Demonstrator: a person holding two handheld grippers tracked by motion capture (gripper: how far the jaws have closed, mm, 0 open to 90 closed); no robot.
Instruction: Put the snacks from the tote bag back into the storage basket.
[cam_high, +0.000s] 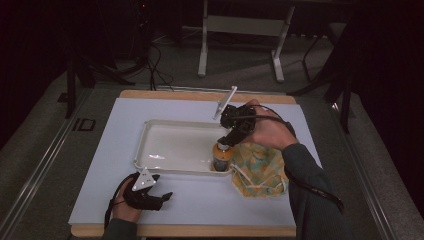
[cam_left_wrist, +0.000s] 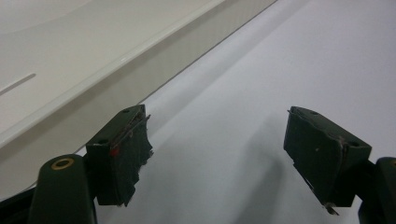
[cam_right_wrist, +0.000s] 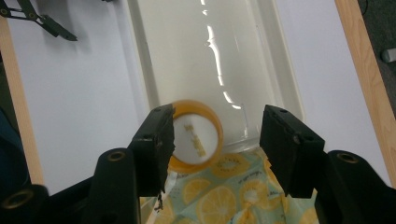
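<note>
A small bottle (cam_high: 221, 157) with an orange cap stands upright at the near right corner of the white tray (cam_high: 150, 125). My right gripper (cam_high: 226, 141) hangs just above it, pointing down and open. In the right gripper view the cap (cam_right_wrist: 196, 135) lies between the jaws, close to the left one and apart from the other. A lemon-print cloth (cam_high: 260, 170) lies crumpled against the tray's right end, under that hand. My left gripper (cam_high: 162, 197) rests on the white mat near the front edge, open and holding nothing; its jaws (cam_left_wrist: 217, 154) face the tray's near wall (cam_left_wrist: 140, 60).
The white mat (cam_high: 110, 165) covers a wooden board whose edge (cam_high: 200, 231) runs along the front. The tray's inside (cam_right_wrist: 196, 56) is bare and glossy. A metal table frame (cam_high: 240, 25) stands on the floor beyond the board.
</note>
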